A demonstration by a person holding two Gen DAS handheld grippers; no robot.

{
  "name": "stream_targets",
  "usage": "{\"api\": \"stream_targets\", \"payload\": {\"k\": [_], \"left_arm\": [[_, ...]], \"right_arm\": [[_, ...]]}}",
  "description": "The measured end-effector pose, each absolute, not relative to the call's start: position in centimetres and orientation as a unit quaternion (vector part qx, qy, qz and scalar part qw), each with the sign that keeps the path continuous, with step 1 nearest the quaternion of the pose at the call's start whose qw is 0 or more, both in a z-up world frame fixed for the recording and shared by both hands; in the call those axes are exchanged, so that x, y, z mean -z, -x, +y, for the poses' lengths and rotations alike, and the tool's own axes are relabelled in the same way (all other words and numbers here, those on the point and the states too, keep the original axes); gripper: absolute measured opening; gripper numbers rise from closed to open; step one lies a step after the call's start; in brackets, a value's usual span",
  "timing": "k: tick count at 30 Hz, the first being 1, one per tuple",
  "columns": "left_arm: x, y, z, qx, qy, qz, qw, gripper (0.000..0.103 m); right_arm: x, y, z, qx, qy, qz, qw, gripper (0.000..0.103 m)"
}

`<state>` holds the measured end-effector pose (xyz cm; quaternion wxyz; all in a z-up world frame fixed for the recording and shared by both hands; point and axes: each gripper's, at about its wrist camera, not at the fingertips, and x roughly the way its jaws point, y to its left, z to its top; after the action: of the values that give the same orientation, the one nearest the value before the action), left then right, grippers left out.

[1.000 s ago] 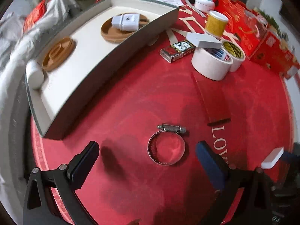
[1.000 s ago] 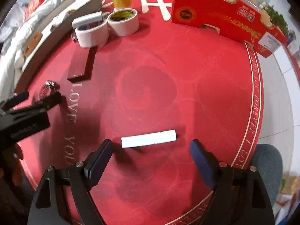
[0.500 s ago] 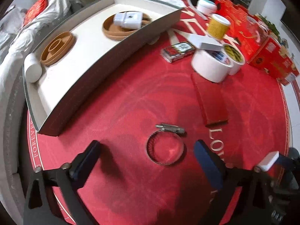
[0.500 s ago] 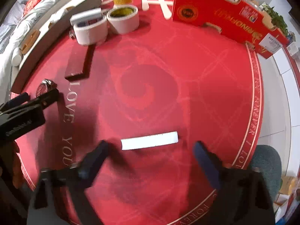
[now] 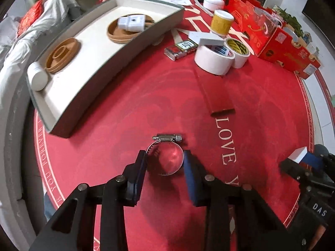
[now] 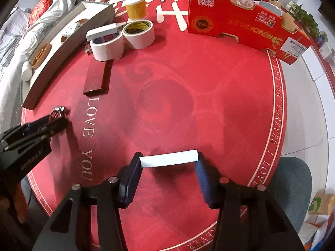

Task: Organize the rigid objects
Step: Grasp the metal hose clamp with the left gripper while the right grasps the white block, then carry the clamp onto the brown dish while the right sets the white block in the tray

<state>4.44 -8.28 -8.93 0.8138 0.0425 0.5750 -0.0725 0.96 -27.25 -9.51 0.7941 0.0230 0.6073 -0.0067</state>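
Left gripper [image 5: 164, 163] clamped across a thin steel hose clamp [image 5: 165, 159], pads pressed on either side of the band, screw housing at the far edge, ring flat on the red patterned tablecloth [image 5: 146, 96]. Right gripper [image 6: 168, 165] closing on a flat white rectangular block [image 6: 169, 158], blue-padded fingers at both short ends, block seemingly raised a little off the cloth, shadow beneath. Beyond the clamp, a slim dark red glossy box [image 5: 217, 96] lying flat, then two white tape rolls [image 5: 214, 59] side by side, a small white box [image 5: 206, 38] resting on the nearer roll. Beside them a small printed packet [image 5: 181, 49] and a yellow jar with a white lid [image 5: 221, 22]. To the left a long grey tray [image 5: 117, 58] with a white lining, holding two round tan dishes [image 5: 62, 54], a white plug adapter [image 5: 132, 22] on the farther one, and a white cylinder [image 5: 37, 78] in the near corner. Red cardboard carton [image 6: 240, 18] at the far right.
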Motion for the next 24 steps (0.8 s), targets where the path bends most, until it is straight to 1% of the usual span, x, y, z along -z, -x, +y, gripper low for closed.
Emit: {"api": "stream_targets", "payload": {"k": [9,15,24], "left_arm": [[5.0,-3.0,-6.1,0.059,-0.022,0.531,0.845,0.038],[1.8,-3.3,-4.8,0.043,0.001,0.498,0.866,0.038],[-8.3,-4.6,-2.5,0.029,0.043,0.420,0.906,0.038]], "right_arm": [[7.7,-0.7,-26.2,-0.001,-0.013,0.589,0.808,0.052],[4.5,-1.5,-25.0,-0.017,-0.016,0.562,0.827,0.052],[-3.8,-4.7,-21.0,-0.071,-0.008,0.474,0.877,0.052]]}}
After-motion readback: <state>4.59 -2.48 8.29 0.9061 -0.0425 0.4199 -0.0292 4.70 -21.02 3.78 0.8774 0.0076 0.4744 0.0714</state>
